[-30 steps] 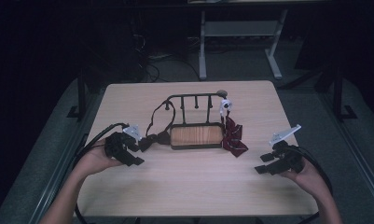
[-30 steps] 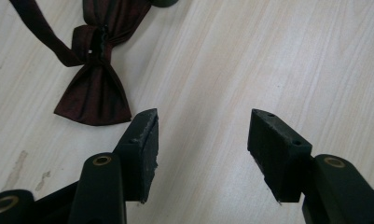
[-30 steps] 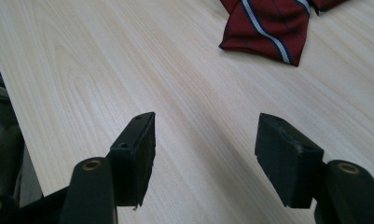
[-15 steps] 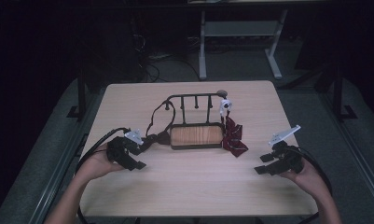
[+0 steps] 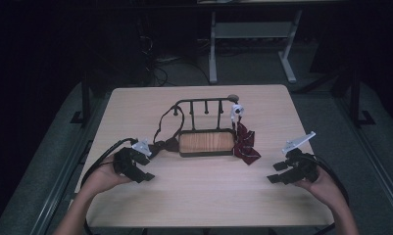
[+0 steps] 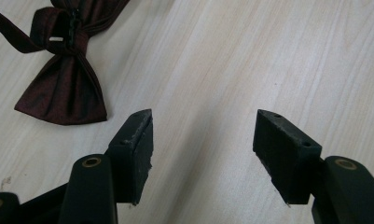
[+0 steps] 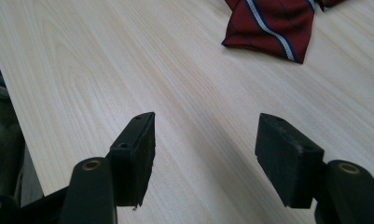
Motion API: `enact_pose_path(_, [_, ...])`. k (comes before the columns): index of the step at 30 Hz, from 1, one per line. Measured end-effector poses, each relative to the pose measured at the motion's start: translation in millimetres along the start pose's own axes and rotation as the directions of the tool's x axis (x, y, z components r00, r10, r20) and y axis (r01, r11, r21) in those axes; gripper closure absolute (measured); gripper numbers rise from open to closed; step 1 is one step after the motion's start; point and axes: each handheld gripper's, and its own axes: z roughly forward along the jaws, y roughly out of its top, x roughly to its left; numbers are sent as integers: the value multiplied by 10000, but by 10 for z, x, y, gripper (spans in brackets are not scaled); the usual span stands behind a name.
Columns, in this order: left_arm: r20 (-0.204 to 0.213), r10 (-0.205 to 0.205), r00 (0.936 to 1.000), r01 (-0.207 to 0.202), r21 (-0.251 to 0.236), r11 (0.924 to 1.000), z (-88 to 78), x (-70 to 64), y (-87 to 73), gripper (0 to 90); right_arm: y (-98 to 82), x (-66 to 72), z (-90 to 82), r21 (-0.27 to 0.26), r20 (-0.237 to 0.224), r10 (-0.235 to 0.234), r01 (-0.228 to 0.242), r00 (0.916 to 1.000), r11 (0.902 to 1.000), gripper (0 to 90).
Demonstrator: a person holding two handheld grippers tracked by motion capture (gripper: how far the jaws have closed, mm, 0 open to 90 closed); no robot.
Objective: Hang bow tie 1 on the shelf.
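Hanging the dark maroon bow tie (image 6: 65,79) on the black rack (image 5: 204,127) appears to be the step in hand. The left gripper (image 5: 135,166) has just been opening its jaws, and they stand wide with only bare table (image 6: 231,60) between them; nothing is held. The bow tie lies flat ahead of that gripper and to its left, clear of the near jaw, its strap running off toward the rack. For a sound pick, the jaws should swing left and close across the knotted centre band, not the loose wing, which would likely fold and slip. The right gripper (image 5: 288,174) is likewise open and empty, resting low over the table. A striped red tie (image 7: 273,25) lies ahead of it and to its right, well apart.
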Motion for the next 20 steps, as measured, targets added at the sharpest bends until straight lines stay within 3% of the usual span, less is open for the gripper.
enact_pose_path(20, [-166,-53,9998,48,-269,9996,97,-81,-49,375,-34,8,24,-50,-128,-90,89,9999,9999,377])
